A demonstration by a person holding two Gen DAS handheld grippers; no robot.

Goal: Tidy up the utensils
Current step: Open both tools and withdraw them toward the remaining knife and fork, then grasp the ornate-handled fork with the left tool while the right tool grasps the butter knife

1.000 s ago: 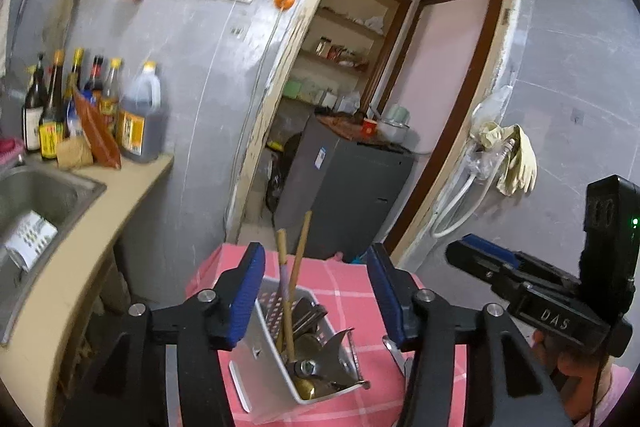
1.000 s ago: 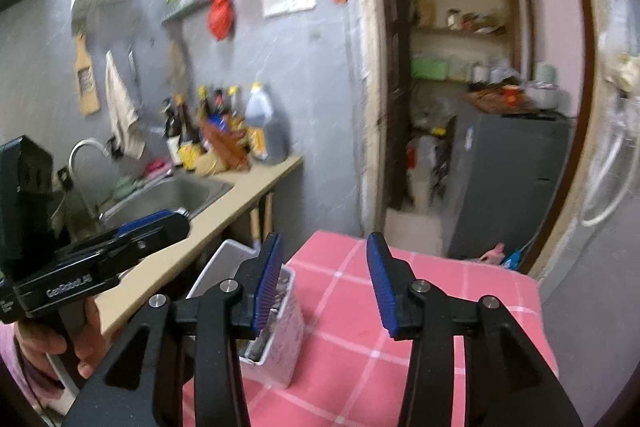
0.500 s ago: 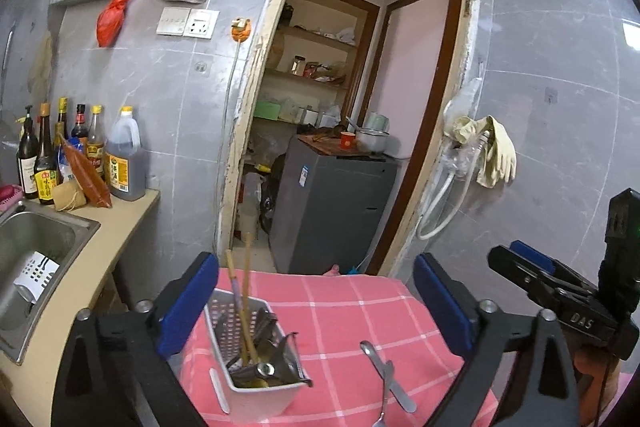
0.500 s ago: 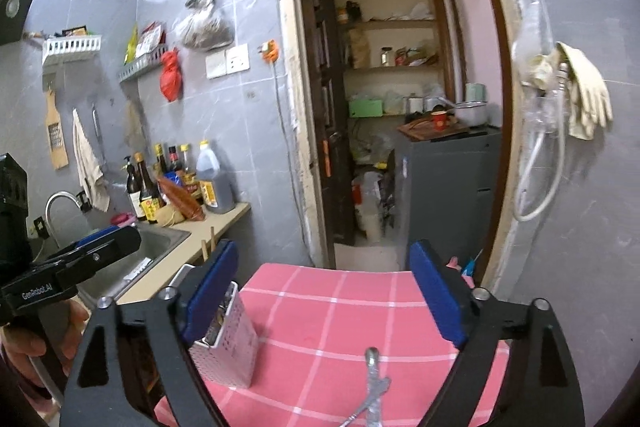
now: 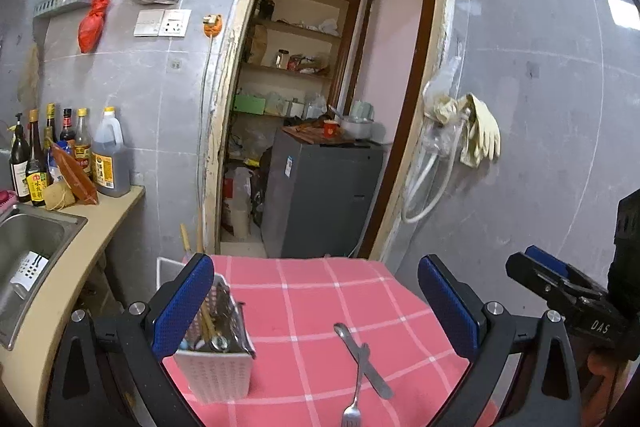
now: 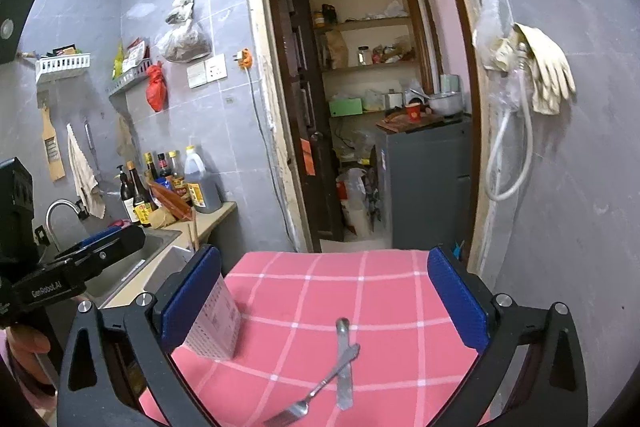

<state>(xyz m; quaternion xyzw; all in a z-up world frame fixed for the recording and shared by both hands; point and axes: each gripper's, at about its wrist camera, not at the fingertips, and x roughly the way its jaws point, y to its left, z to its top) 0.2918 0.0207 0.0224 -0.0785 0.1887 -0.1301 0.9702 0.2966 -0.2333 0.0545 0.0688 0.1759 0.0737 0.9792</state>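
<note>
Small table covered by a pink checked cloth [image 5: 304, 291], bearing at its left edge a white perforated caddy [image 5: 216, 367] of utensils and, nearer the front, a fork [image 5: 352, 411] crossed with another flat metal utensil [image 5: 362, 355].

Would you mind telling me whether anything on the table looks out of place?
Yes: a fork and another flat metal utensil lie crossed and loose on the pink cloth, outside the white basket that holds the other utensils.

Sauce bottles [image 5: 60, 155] — rubber gloves [image 5: 480, 131]
</note>
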